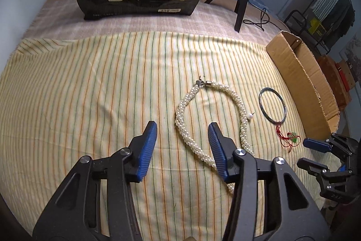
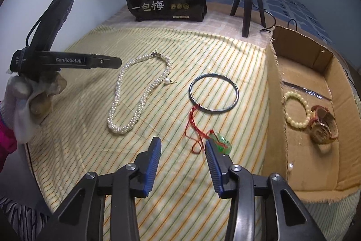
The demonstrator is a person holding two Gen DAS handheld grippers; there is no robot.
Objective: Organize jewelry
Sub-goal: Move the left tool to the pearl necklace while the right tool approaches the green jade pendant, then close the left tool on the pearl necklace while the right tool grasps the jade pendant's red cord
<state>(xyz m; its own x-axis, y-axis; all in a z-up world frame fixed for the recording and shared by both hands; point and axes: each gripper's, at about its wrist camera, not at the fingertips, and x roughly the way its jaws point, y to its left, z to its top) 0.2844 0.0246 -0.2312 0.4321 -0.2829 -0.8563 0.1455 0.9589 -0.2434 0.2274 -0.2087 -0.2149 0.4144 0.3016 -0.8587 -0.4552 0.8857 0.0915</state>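
Pearl necklace (image 1: 209, 119) looped flat on striped cloth (image 1: 90, 94) over the bed; dark bangle (image 2: 213, 93) just beside, green pendant (image 2: 222, 142) on red cord near cardboard box (image 2: 274, 105). Left tongs (image 1: 182, 130) part-open over necklace, gripping nothing; right tongs (image 2: 183, 147) part-open, empty, beside pendant.
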